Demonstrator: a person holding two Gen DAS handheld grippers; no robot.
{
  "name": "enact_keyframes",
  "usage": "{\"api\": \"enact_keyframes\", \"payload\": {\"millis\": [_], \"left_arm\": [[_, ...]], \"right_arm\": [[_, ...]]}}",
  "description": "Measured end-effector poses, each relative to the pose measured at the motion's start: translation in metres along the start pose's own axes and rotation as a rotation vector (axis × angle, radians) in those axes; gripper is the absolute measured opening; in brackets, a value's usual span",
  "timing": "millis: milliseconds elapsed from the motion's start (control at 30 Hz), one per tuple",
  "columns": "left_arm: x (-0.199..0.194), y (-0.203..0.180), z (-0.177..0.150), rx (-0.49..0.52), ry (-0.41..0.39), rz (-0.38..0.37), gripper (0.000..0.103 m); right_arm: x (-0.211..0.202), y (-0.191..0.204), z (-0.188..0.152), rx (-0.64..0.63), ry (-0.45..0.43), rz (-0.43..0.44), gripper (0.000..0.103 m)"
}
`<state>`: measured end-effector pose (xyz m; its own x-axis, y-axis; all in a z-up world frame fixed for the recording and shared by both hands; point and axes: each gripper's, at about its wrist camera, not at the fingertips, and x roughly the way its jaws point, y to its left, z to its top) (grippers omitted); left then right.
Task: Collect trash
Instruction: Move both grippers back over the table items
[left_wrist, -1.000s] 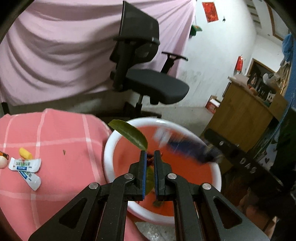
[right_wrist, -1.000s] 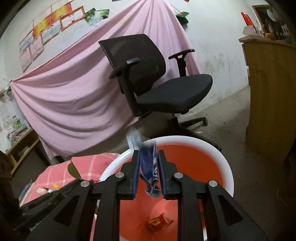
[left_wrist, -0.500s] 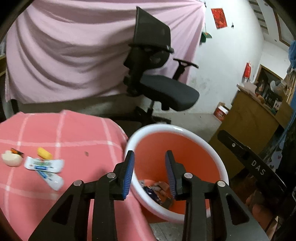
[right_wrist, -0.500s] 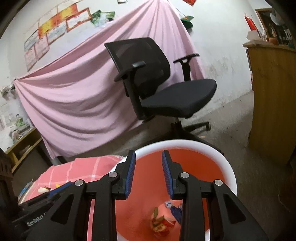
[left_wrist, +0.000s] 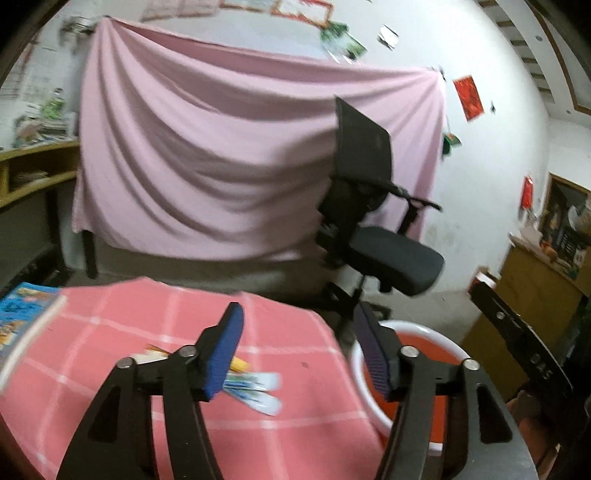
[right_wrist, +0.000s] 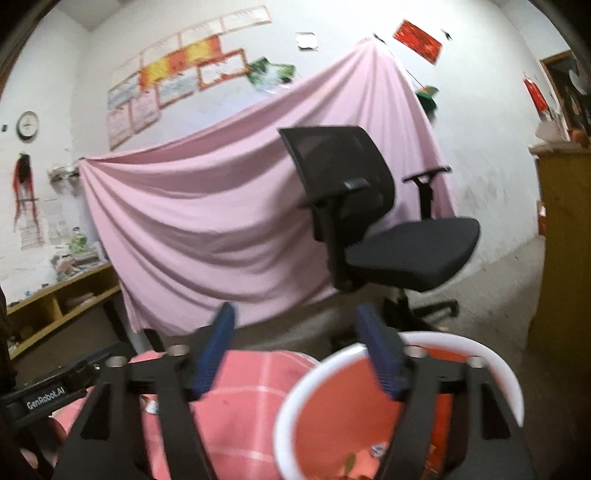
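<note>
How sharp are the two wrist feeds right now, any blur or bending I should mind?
Left wrist: motion-smeared, the sachets on the pink cloth streaked, left claw crisper. Right wrist: softer smear on the bin rim and right claw; fisheye bends both edges.

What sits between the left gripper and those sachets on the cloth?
Nothing visible. The left gripper is open above the pink cloth, and the sachets lie bare just beyond its left finger.

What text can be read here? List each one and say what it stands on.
"GenRobot.AI": on the left gripper body, seen from the right wrist.
"DAS", partial: on the right gripper body, seen from the left wrist.
Sachets, book cover, wall posters: print too blurred to read.
</note>
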<state>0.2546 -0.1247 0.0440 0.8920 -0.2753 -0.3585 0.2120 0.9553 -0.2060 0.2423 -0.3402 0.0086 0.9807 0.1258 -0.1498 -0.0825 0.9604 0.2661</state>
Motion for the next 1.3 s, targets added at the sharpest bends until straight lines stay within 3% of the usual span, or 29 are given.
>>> {"api": "enact_keyframes", "payload": {"millis": [100,167,233,700,900,1133,1200,1300], "left_arm": [[-0.015,0.024,0.001,-0.019,-0.049,0.041,0.081],[-0.027,0.041,0.001,-0.038,-0.106,0.069,0.098],[-0.040,0.057,0.000,-0.054,-0.159,0.094,0.101],[-0.069,0.129,-0.017,-0.018,-0.249,0.191,0.101],[-0.049,0.142,-0.015,0.019,-0.172,0.193,0.101],[-0.020,0.151,-0.016,0.016,-0.049,0.172,0.101],[-0.007,0.155,-0.018,0.001,0.008,0.157,0.100],[0.012,0.158,-0.021,-0.027,0.101,0.127,0.100]], "right_arm": [[0.000,0.017,0.000,-0.018,-0.028,0.029,0.083],[0.001,0.029,-0.001,-0.032,-0.047,0.044,0.094],[0.002,0.041,-0.002,-0.049,-0.069,0.058,0.103],[0.007,0.112,-0.026,-0.269,-0.147,0.137,0.103],[0.033,0.127,-0.041,-0.360,-0.076,0.126,0.103],[0.066,0.132,-0.050,-0.344,0.064,0.147,0.103],[0.073,0.132,-0.053,-0.338,0.112,0.156,0.099],[0.085,0.129,-0.057,-0.322,0.195,0.162,0.084]]}}
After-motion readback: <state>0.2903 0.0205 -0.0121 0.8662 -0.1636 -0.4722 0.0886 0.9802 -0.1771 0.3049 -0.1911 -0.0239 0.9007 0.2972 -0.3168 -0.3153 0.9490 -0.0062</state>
